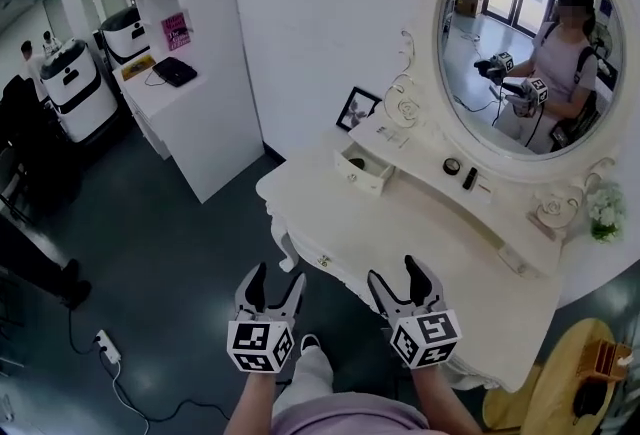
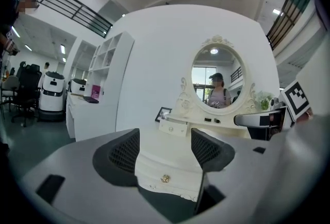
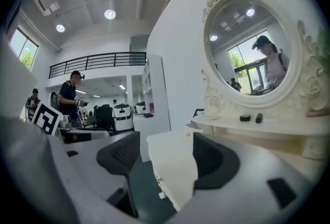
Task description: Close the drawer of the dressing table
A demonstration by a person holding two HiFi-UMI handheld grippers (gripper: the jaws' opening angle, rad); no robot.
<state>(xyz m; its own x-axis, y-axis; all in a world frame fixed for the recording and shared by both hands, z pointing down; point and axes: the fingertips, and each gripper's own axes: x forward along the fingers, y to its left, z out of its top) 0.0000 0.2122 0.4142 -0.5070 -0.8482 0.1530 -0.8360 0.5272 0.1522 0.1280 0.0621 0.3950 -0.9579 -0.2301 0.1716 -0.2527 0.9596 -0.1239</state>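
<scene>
The white dressing table (image 1: 420, 233) stands against the wall under an oval mirror (image 1: 530, 43). A small drawer (image 1: 362, 168) at the left end of its raised shelf is pulled out; in the left gripper view this drawer (image 2: 172, 126) shows far ahead. My left gripper (image 1: 277, 275) hovers off the table's front left corner, jaws open and empty. My right gripper (image 1: 395, 270) is over the table's front edge, also open and empty. In the left gripper view the left gripper (image 2: 165, 140) frames the table's front with a gold knob (image 2: 165, 178). The right gripper (image 3: 165, 158) frames the table's corner.
A picture frame (image 1: 357, 109) leans beside the pulled-out drawer. Small dark items (image 1: 460, 171) lie on the shelf, and flowers (image 1: 604, 211) stand at its right end. A white shelf unit with a desk (image 1: 185, 83) stands at left. A power strip (image 1: 107, 347) lies on the floor. A round wooden table (image 1: 560, 393) stands at right.
</scene>
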